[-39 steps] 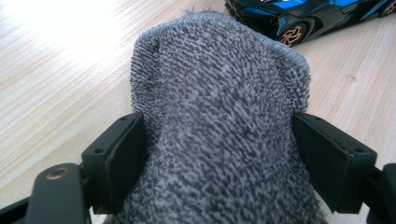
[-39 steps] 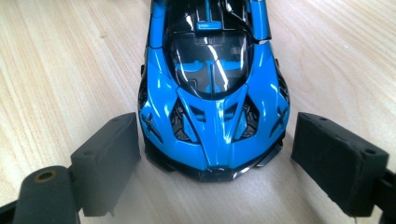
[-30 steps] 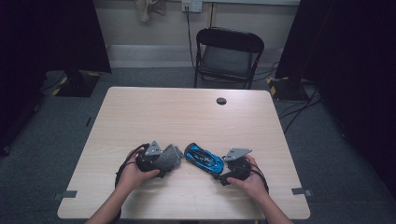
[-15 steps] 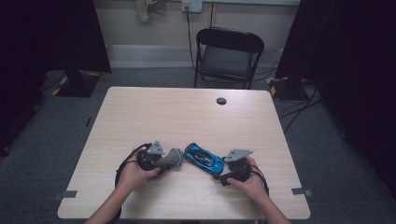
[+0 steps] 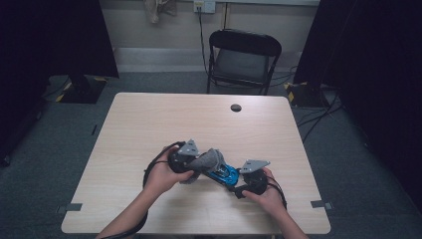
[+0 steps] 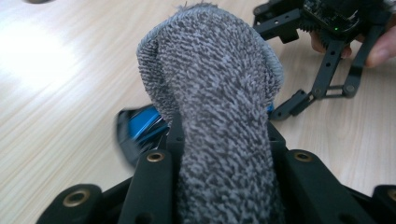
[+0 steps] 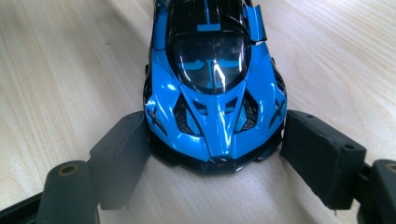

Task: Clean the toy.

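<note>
On the near side of the table (image 5: 149,124), a blue toy car (image 7: 215,88) lies lengthwise between the hands. The right tongs (image 7: 212,161) hold its nose; the left tongs (image 6: 224,154), clamped on a grey cloth (image 6: 219,102), hang over its far-left end.

This looks like a recording room or small lab, set up for filming work at one desk (image 5: 149,124). The pale wood desk stands alone on grey carpet (image 5: 45,199), with dark curtains (image 5: 54,35) hanging at both sides to screen the space off. Behind it is a plain wall with a socket (image 5: 204,5) and a cable (image 5: 201,35) running down from it, and a black folding chair (image 5: 244,59) stands against that wall. More cables (image 5: 318,107) lie loose on the floor at the right. Strips of tape (image 5: 318,203) mark the carpet near the desk corners, and yellow-and-black tape (image 5: 291,89) shows by the curtain.
</note>
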The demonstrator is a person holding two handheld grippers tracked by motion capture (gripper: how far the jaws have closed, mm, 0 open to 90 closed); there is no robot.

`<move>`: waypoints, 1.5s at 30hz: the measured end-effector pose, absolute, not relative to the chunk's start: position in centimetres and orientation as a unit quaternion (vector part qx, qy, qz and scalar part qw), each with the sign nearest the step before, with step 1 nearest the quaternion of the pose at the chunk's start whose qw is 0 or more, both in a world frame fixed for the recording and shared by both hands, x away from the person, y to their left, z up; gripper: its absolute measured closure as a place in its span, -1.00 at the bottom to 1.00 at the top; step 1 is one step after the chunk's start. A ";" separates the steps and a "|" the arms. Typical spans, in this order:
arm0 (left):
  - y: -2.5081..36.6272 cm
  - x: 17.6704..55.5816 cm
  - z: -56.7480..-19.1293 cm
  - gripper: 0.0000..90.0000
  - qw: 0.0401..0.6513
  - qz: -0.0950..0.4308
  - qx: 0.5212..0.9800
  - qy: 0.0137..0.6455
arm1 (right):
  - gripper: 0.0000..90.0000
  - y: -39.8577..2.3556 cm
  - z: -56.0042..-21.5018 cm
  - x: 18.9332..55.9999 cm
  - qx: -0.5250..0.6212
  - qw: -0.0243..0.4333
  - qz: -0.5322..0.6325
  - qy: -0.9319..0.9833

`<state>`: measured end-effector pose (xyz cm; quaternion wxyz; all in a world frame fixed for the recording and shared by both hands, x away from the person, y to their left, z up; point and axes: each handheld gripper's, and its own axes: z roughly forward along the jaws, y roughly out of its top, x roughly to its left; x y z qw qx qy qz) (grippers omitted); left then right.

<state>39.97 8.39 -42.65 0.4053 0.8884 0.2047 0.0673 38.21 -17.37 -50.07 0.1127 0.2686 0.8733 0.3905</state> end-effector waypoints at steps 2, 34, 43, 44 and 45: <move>6.7 40.0 -43.2 0.48 0.397 0.056 0.896 0.190 | -0.49 -17.4 -50.1 38.2 0.269 0.113 0.390 0.873; 1.6 40.1 -45.7 0.46 0.365 0.027 0.915 0.172 | -0.49 -17.1 -50.0 38.4 0.266 0.111 0.388 0.875; 2.0 41.7 -45.2 0.46 0.356 0.073 0.912 0.191 | -0.49 -17.1 -50.0 38.3 0.267 0.111 0.386 0.876; 2.0 41.9 -45.3 0.46 0.357 0.065 0.911 0.194 | -0.49 -17.1 -50.0 38.3 0.267 0.111 0.386 0.876; 2.0 42.1 -45.3 0.46 0.364 0.064 0.908 0.199 | -0.49 -17.1 -50.0 38.3 0.268 0.111 0.385 0.876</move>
